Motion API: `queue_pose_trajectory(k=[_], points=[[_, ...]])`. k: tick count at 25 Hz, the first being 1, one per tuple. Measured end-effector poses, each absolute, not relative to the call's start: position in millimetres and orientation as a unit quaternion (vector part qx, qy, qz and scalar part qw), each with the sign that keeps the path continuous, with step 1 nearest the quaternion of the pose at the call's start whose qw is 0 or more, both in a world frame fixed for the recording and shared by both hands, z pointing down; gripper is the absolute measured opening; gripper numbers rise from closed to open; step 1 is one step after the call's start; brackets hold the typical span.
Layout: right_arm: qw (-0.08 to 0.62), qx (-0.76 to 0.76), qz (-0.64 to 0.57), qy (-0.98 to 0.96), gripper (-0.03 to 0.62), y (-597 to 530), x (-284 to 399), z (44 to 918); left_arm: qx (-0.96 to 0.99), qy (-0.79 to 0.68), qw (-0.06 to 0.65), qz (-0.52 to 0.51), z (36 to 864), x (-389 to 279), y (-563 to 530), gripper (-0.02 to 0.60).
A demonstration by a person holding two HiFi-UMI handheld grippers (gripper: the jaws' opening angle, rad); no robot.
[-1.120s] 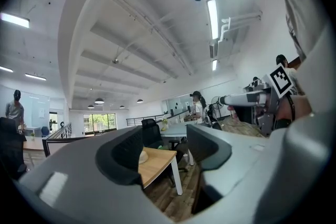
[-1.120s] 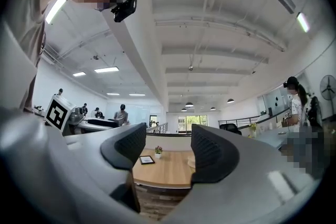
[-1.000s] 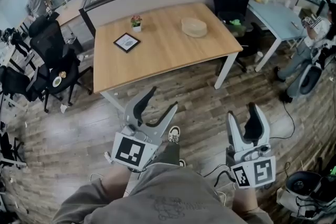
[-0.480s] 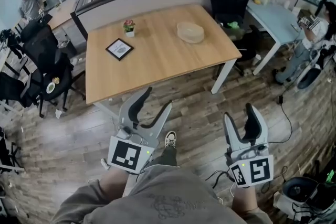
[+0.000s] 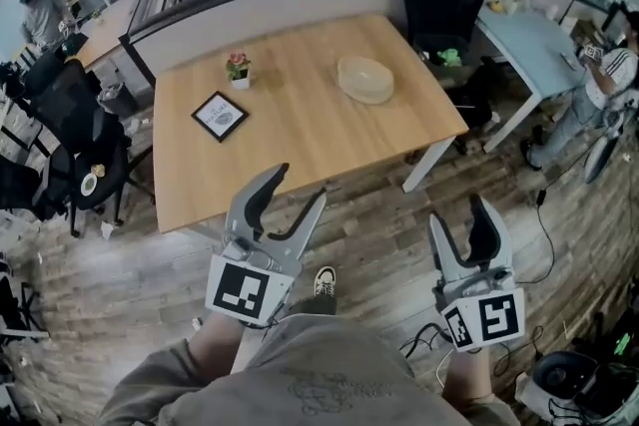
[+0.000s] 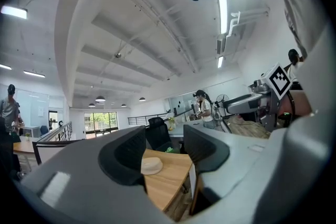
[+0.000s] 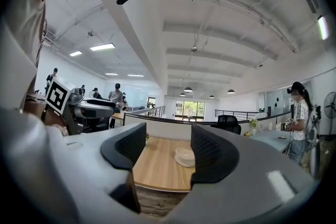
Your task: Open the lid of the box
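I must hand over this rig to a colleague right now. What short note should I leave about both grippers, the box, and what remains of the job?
Left gripper: open, fingers apart, nothing between them.
Right gripper: open, also empty.
Both are held in the air over the floor, short of the table, touching nothing.
Box: round and pale, toward the far right of the table top; its lid looks closed.
Done: nothing on the box yet.
Left: step up to the table, probably steady the box with one gripper, and lift the lid with the other.
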State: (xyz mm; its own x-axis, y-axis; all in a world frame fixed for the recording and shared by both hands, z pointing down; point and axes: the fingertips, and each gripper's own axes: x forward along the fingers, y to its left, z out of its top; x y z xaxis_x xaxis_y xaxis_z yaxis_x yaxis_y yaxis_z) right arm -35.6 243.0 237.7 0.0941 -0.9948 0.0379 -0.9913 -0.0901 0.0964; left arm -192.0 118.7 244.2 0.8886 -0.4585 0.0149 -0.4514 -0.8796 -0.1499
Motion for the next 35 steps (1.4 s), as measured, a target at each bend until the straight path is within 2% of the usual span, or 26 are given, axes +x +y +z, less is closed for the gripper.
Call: queue_pose_trajectory(k=[10,21,33,35], points=[[0.047,0.749,-0.027,-0.661,0.254,135.3,-6.4,222.9,-0.975,0.209,0.063,-0.035,248.8,-155.3,16.2,0.221],[0.061,0.749,-0.004,-0.659,0.255,78.4,31.8,244.3,-0.975,0.211,0.064,-0.042,258.5,-112.7,-47.0,0.221],[0.05,0.715,-0.007,-0.697,0.254,-2.7,132.3,255.1,-0.959,0.27,0.074,-0.041,259.1,-34.0,-106.5,0.219],[0.054,0.713,-0.005,-0.699,0.253,-16.9,158.0,255.6,-0.954,0.288,0.077,-0.042,255.9,-19.8,-117.4,0.183]])
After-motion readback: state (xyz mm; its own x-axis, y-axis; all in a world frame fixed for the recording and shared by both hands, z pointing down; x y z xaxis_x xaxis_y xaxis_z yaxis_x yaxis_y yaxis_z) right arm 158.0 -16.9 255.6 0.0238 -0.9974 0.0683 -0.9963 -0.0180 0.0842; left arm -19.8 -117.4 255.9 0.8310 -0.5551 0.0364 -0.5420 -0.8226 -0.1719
